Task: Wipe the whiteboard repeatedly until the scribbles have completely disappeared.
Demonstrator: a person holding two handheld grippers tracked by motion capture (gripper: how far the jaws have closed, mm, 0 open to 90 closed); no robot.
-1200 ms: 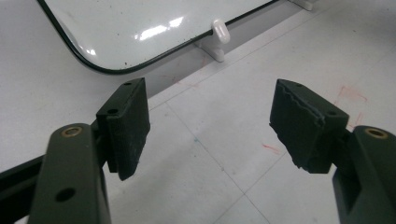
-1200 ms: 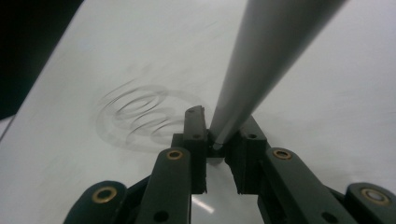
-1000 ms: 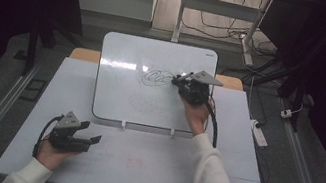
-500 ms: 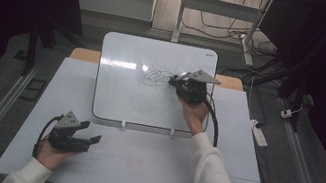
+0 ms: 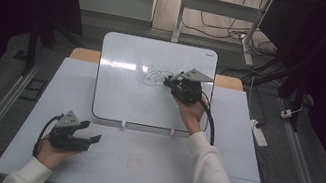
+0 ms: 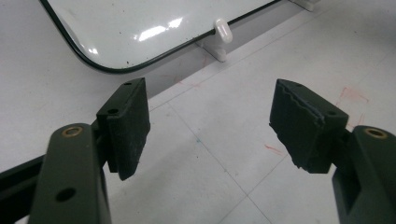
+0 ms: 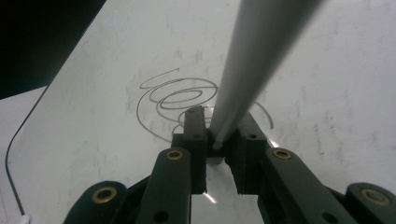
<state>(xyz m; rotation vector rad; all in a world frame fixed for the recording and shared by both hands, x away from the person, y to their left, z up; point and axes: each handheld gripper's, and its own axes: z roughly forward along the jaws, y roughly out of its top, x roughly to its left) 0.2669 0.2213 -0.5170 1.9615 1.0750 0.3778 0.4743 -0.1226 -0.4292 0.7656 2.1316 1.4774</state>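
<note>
Grey, slim marker pen (image 7: 252, 60), light, stiff and likely slippery, stands clamped low on its barrel in right tongs (image 5: 171, 81) over whiteboard (image 5: 120, 89) scribble (image 7: 173, 100); left tongs (image 6: 210, 126) apart above worktop (image 5: 153, 166).

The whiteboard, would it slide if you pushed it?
Probably not easily: the whiteboard leans back on two small white feet on the table. Its glossy, flat face looks stiff and slippery. A hard push up high might tip it.
</note>
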